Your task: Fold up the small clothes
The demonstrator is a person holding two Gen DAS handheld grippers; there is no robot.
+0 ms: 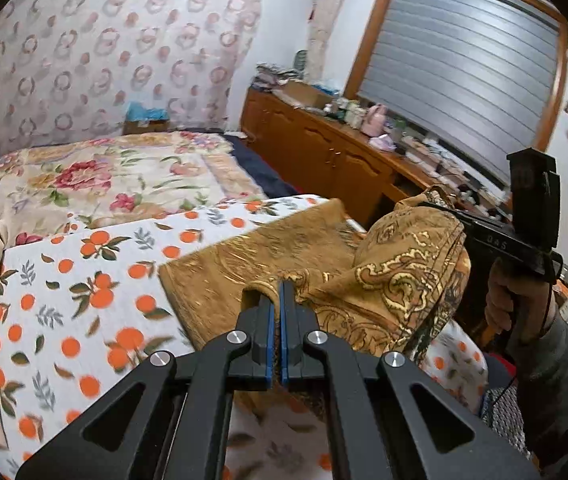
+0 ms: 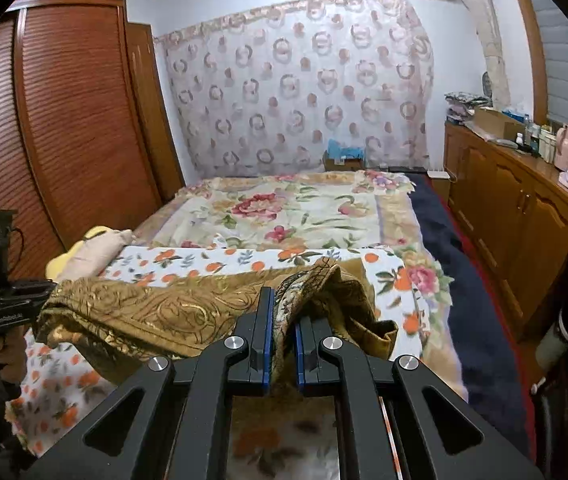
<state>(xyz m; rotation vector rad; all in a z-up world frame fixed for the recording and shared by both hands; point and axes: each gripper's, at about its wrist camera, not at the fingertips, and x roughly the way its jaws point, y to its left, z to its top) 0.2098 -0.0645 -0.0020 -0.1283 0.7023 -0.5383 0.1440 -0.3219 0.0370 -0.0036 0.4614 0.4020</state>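
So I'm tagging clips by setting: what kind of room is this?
A home bedroom: a bed with a floral quilt, a tall brown wooden wardrobe and a long wooden sideboard cluttered with toiletries.

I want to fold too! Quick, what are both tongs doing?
Left tongs: closed, pinching an edge of the gold patterned cloth.
Right tongs: closed on a bunched part of the same cloth.

Two wrist-mounted fisheye cameras looked forward along their own fingers, close above the orange-print blanket [image 1: 83, 312], the left angled toward the window [image 1: 460, 68], the right toward the wardrobe [image 2: 71, 112], both sharing the bed [image 2: 284, 216] and curtain [image 1: 115, 52]
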